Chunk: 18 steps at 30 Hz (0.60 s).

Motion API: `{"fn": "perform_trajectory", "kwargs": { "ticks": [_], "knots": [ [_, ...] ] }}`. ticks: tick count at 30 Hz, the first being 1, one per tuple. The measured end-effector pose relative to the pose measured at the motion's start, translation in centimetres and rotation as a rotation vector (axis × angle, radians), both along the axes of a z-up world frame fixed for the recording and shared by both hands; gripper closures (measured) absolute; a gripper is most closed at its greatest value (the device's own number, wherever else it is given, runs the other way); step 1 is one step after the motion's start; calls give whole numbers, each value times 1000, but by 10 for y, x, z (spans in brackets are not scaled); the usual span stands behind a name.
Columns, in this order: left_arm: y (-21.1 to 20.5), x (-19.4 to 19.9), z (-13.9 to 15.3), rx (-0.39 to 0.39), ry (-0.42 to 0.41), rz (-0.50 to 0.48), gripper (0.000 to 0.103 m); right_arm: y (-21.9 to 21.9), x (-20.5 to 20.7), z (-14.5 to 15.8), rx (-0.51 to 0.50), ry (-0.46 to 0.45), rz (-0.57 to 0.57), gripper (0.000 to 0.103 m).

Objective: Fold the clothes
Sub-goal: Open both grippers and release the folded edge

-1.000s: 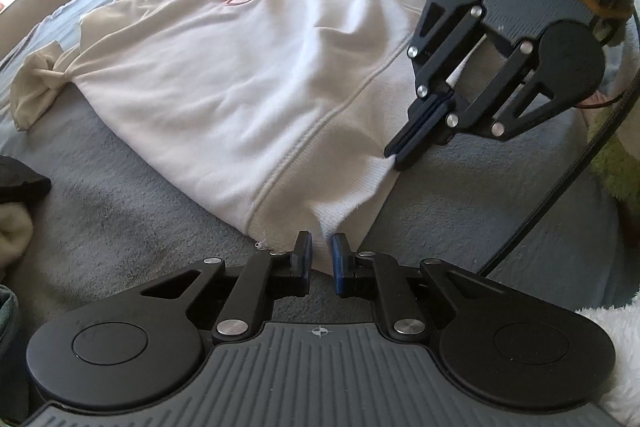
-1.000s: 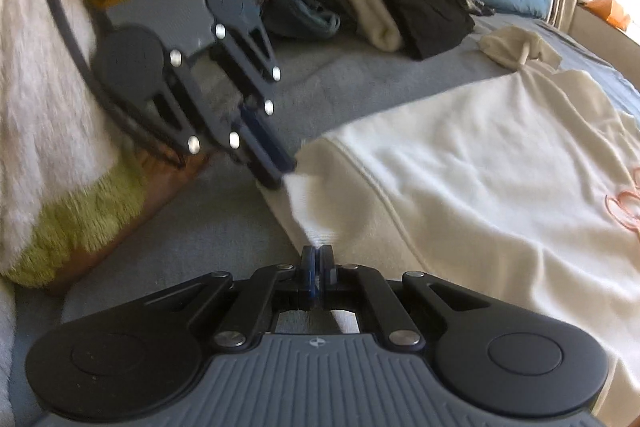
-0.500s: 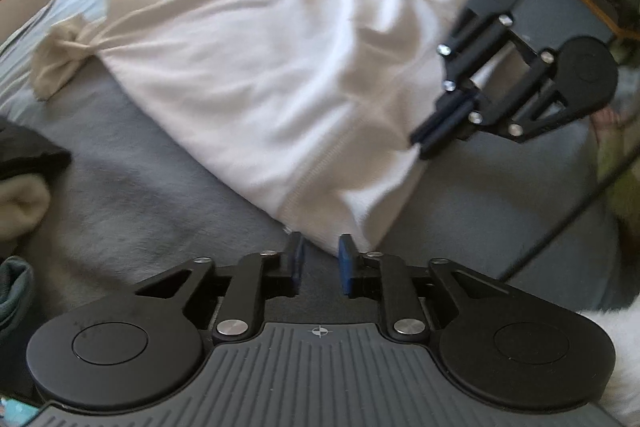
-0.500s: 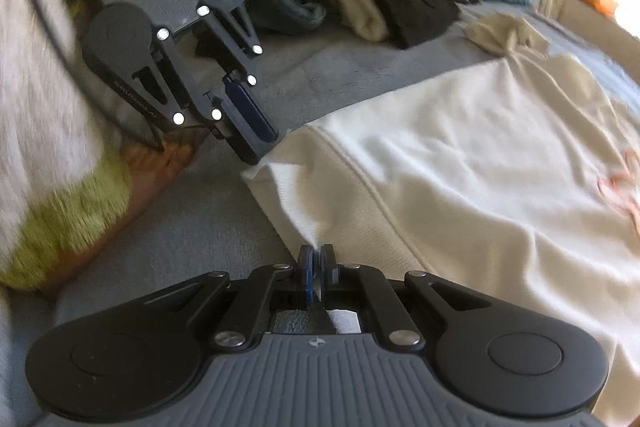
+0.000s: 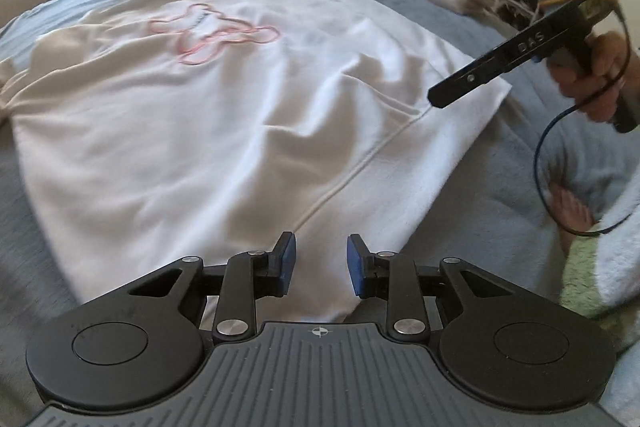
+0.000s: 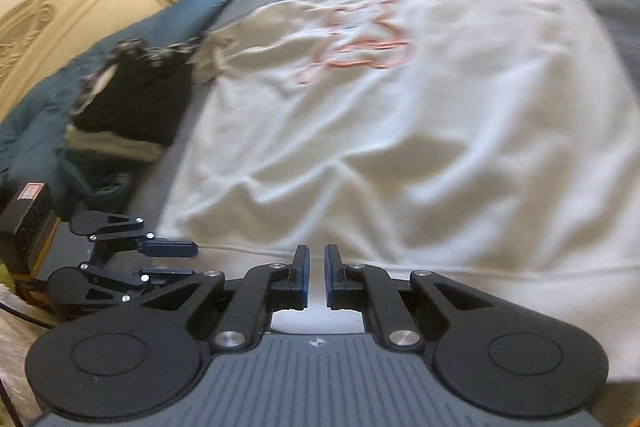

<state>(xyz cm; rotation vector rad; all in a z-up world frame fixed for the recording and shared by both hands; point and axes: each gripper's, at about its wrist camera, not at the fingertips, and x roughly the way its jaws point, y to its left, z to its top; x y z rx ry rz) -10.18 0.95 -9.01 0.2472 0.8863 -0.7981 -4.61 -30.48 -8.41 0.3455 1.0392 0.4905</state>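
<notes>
Soft cloth, matt plastic

We see a cream knit sweatshirt (image 5: 248, 115) on a fuzzy grey blanket (image 5: 500, 187); our left gripper (image 5: 320, 261) is matt black plastic.

left gripper (image 5: 321, 261): angled down, jaws opening, blue pads apart with nothing pinched between them
right gripper (image 6: 316, 277): tilted down too, jaws opening, just a narrow gap so far, nothing gripped
right hand (image 5: 600, 75): wrapped round the gripper's handle, off to the side
</notes>
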Motion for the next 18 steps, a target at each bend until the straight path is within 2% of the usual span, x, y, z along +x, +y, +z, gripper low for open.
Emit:
{"fn": "perform_trajectory", "kwargs": {
  "ticks": [4,7,10,14,18],
  "knots": [
    [-11,5,-5,2,-6,1,75,5,-6,1,-98,-34,23,82],
    [-15,5,-7,18,-23,-1,75,26,-4,1,-196,-108,75,80],
    [-17,2,-8,37,-44,1,75,45,3,-2,-263,-149,121,71],
    [-20,-1,-10,47,-65,12,75,65,16,-9,-309,-141,159,70],
    [-22,-1,-11,44,-77,27,75,69,24,-16,-310,-103,125,70]
  ]
}}
